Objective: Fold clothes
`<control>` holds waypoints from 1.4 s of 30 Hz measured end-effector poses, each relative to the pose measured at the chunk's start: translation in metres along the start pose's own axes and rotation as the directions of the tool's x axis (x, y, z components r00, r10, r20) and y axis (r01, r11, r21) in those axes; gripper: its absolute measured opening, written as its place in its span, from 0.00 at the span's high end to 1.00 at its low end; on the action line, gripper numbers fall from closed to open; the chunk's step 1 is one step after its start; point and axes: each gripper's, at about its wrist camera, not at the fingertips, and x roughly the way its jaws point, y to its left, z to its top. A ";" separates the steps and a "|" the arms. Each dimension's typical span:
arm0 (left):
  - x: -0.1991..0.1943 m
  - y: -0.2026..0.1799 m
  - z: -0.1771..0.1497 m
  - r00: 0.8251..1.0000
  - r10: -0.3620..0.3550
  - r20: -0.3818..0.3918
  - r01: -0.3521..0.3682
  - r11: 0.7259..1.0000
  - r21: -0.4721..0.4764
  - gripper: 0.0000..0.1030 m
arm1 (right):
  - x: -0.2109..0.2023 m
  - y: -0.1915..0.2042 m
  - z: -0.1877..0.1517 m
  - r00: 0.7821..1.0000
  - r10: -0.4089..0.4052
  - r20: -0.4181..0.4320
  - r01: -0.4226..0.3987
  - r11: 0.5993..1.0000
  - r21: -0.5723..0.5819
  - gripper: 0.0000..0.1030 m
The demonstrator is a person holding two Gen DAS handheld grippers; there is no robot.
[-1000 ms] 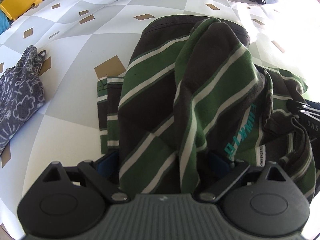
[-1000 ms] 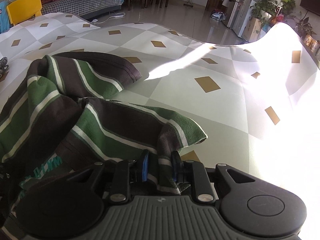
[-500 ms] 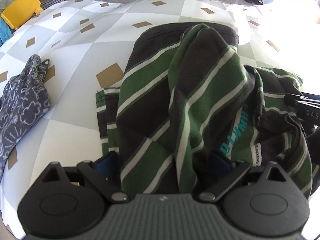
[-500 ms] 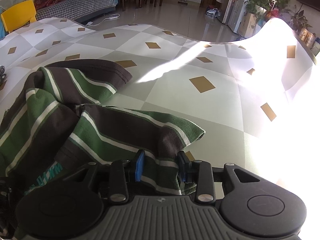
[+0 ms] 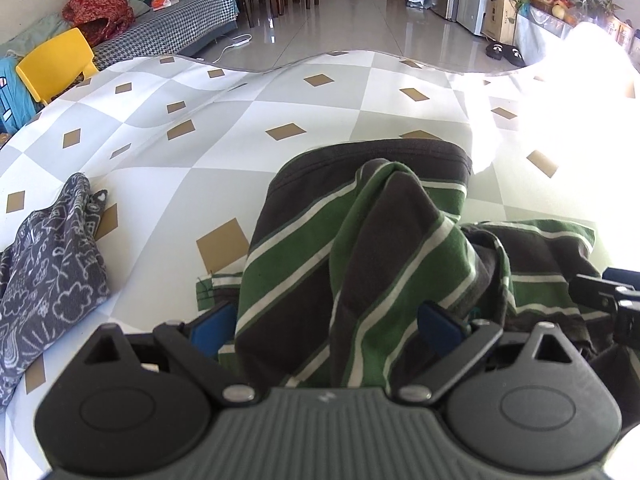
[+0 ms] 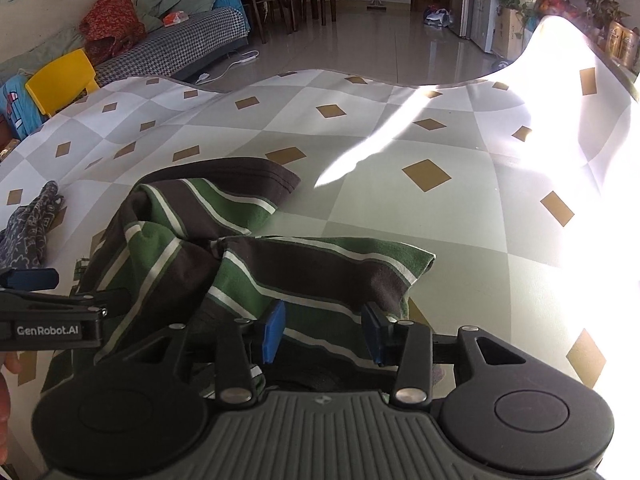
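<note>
A crumpled shirt with green, dark brown and white stripes (image 5: 360, 264) lies bunched on the checked tablecloth (image 5: 240, 148). My left gripper (image 5: 324, 320) is open, its blue pads (image 5: 208, 322) wide apart, and a fold of the shirt lies between them. In the right wrist view, the shirt (image 6: 240, 272) stretches from the left to a hem corner near the middle. My right gripper (image 6: 324, 328) stands open over that hem, with cloth lying loose between its blue pads (image 6: 274, 330). The left gripper's finger (image 6: 48, 312) shows at the left edge there.
A dark grey garment with a white pattern (image 5: 44, 280) lies at the table's left. Beyond the table's far edge are a yellow chair (image 5: 56, 64), a houndstooth sofa (image 5: 168, 36) and tiled floor. Strong sunlight washes out the table's right side (image 6: 580, 160).
The right gripper's jaws, shut on the shirt hem a second ago, have spread wide and let it go. Both cameras have tipped up, showing more of the room. The left gripper stays open.
</note>
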 end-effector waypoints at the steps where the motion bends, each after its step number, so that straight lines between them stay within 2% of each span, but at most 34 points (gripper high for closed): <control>1: 0.002 0.001 0.001 1.000 0.002 -0.003 -0.002 1.000 -0.006 0.05 | -0.001 0.002 -0.001 1.000 0.024 -0.008 -0.024 1.000 -0.005 0.59; 4: 0.010 0.003 0.004 1.000 0.008 -0.013 -0.008 1.000 -0.019 0.07 | -0.002 0.010 -0.006 0.994 0.100 -0.055 -0.101 0.995 -0.026 0.58; 7: 0.017 0.002 0.005 0.999 -0.001 -0.036 0.000 1.000 -0.026 0.12 | 0.003 0.020 -0.014 0.984 0.139 -0.112 -0.147 0.987 -0.062 0.58; 14: 0.029 -0.005 0.000 0.997 -0.014 -0.079 0.013 1.000 -0.005 0.18 | 0.022 0.031 -0.028 0.979 0.096 -0.178 -0.119 0.986 -0.121 0.58; 17: 0.033 -0.007 -0.003 0.994 -0.018 -0.106 0.018 1.000 0.000 0.20 | 0.027 0.025 -0.028 0.982 0.091 -0.168 -0.106 0.991 -0.082 0.59; 20: 0.038 -0.009 -0.008 0.990 -0.022 -0.137 0.022 1.000 0.000 0.20 | 0.030 0.024 -0.025 0.986 0.071 -0.151 -0.082 0.994 -0.072 0.64; 24: 0.037 -0.013 -0.014 0.991 -0.016 -0.136 0.021 0.999 0.033 0.20 | 0.035 0.023 -0.020 0.991 0.037 -0.128 -0.046 0.996 -0.071 0.66; 34: 0.030 -0.013 -0.024 0.990 -0.027 -0.140 0.035 0.998 0.053 0.19 | 0.042 0.028 -0.014 0.995 -0.002 -0.104 -0.005 0.997 -0.071 0.65; 42: 0.022 -0.008 -0.036 0.988 -0.022 -0.155 0.031 0.998 0.051 0.15 | 0.049 0.036 -0.010 0.995 -0.021 -0.092 0.012 0.995 -0.099 0.59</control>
